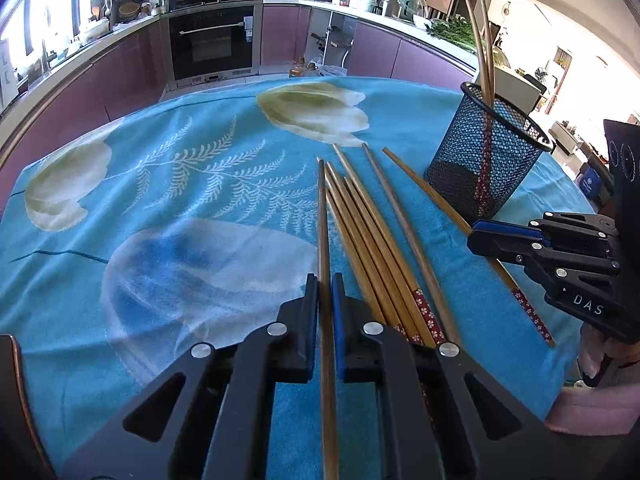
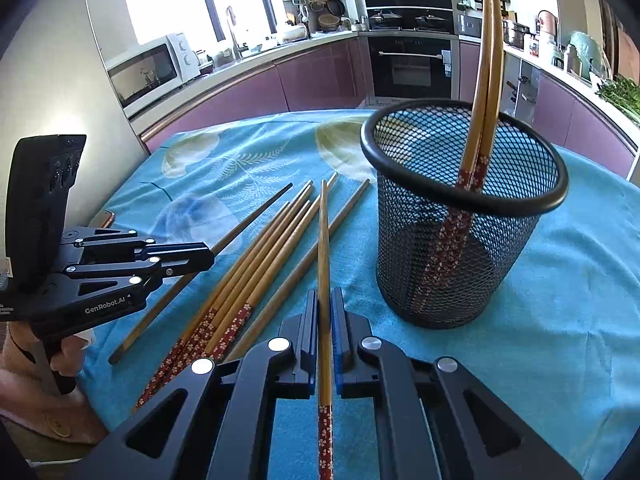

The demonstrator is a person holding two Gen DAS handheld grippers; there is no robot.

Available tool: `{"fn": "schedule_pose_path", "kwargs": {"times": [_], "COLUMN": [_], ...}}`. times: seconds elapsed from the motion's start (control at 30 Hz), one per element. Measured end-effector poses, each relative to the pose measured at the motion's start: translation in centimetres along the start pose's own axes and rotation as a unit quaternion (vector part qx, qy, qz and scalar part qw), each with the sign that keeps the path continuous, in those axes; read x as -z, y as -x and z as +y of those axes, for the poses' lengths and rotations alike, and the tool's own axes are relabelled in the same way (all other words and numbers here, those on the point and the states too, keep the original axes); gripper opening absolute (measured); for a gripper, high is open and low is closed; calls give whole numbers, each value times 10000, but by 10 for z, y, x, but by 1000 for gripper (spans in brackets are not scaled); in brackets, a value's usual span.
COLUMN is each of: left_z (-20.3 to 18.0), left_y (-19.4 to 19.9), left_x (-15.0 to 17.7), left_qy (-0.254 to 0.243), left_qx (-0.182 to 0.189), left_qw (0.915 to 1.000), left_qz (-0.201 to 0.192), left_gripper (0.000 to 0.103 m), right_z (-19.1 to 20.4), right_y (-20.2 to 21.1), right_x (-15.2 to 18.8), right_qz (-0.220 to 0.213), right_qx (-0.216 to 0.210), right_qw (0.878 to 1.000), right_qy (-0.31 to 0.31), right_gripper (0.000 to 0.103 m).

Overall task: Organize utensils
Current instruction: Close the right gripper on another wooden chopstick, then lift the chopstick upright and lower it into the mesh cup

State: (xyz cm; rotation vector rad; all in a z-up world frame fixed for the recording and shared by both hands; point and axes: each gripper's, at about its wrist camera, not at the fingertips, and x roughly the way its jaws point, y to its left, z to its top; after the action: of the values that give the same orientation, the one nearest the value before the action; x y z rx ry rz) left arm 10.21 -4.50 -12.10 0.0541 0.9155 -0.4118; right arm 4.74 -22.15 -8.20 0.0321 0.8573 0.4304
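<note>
Nearest, at 6 o'clock in the left wrist view: the left gripper [image 1: 324, 296], black-framed with blue pads, is clamping one plain brown wooden chopstick [image 1: 322, 216] narrowly between its jaws; the stick's near end is running under the frame and out of sight.

At 6 o'clock in the right wrist view: the right gripper [image 2: 325, 308] is likewise pinching a single bamboo chopstick with a red floral-patterned handle [image 2: 324, 248], its handle end being cut off by the lower edge.

Next out, at 1 o'clock from the left gripper: a loose bundle of bamboo chopsticks with red floral handles [image 1: 368, 232] is lying on the blue floral-print tablecloth [image 1: 180, 184]; their handles are partly covered by the gripper's frame, so the count is uncertain.

Farther, at 2 o'clock in the left wrist view: a round black wire-mesh holder [image 1: 486, 156] is standing upright on the cloth, with two bamboo chopsticks [image 1: 485, 56] leaning inside, tips up. Their lower ends are showing only dimly through the mesh.

At 9 o'clock in the right wrist view, a person's hand [image 2: 66, 354] is gripping the left gripper's handle, mostly hidden.

Farthest, at 12 o'clock: a black built-in oven [image 1: 211, 40] and purple cabinets [image 1: 132, 76]; the counter clutter is too small to identify.
</note>
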Motion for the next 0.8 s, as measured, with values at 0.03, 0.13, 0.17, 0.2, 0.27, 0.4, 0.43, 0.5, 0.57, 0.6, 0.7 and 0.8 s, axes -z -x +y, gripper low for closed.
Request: {"fn": "schedule_pose_path", "kwargs": {"times": [0.03, 0.13, 0.17, 0.2, 0.27, 0.4, 0.43, 0.5, 0.57, 0.6, 0.7, 0.8], "left_z": [1, 0, 0, 1, 1, 0, -1, -2, -4, -5, -6, -8], "left_y": [2, 11, 14, 17, 24, 39, 44, 52, 59, 63, 75, 87], "left_x": [0, -3, -3, -4, -6, -12, -14, -18, -20, -21, -25, -28], "left_qy": [4, 14, 15, 15, 17, 22, 23, 16, 6, -1, -1, -9], "left_qx": [12, 75, 103, 132, 219, 419, 480, 590, 674, 724, 881, 1053], "left_qw": [10000, 9999, 9998, 9997, 9994, 9981, 9976, 9965, 9954, 9948, 9926, 9898], "left_qz": [-28, -131, -165, -198, -277, -456, -502, -595, -679, -722, -835, -955], "left_gripper": [8, 8, 8, 8, 8, 8, 8, 8, 7, 7, 7, 7], "right_z": [0, 0, 1, 1, 2, 1, 1, 0, 0, -1, -3, -4], "right_y": [3, 9, 11, 13, 19, 32, 36, 42, 50, 53, 62, 70], "right_x": [0, -2, -3, -4, -6, -9, -10, -11, -12, -12, -16, -17], "right_qz": [-30, -106, -136, -169, -255, -434, -492, -583, -696, -737, -895, -1029], "right_qx": [-33, -99, -125, -148, -196, -270, -287, -349, -385, -395, -435, -457], "right_qw": [10000, 9999, 9998, 9997, 9995, 9987, 9984, 9977, 9968, 9965, 9950, 9936], "right_qy": [0, 15, 21, 24, 25, 21, 12, 2, -5, -4, -6, 5], "right_gripper": [6, 6, 6, 6, 6, 6, 6, 6, 6, 6, 6, 6]}}
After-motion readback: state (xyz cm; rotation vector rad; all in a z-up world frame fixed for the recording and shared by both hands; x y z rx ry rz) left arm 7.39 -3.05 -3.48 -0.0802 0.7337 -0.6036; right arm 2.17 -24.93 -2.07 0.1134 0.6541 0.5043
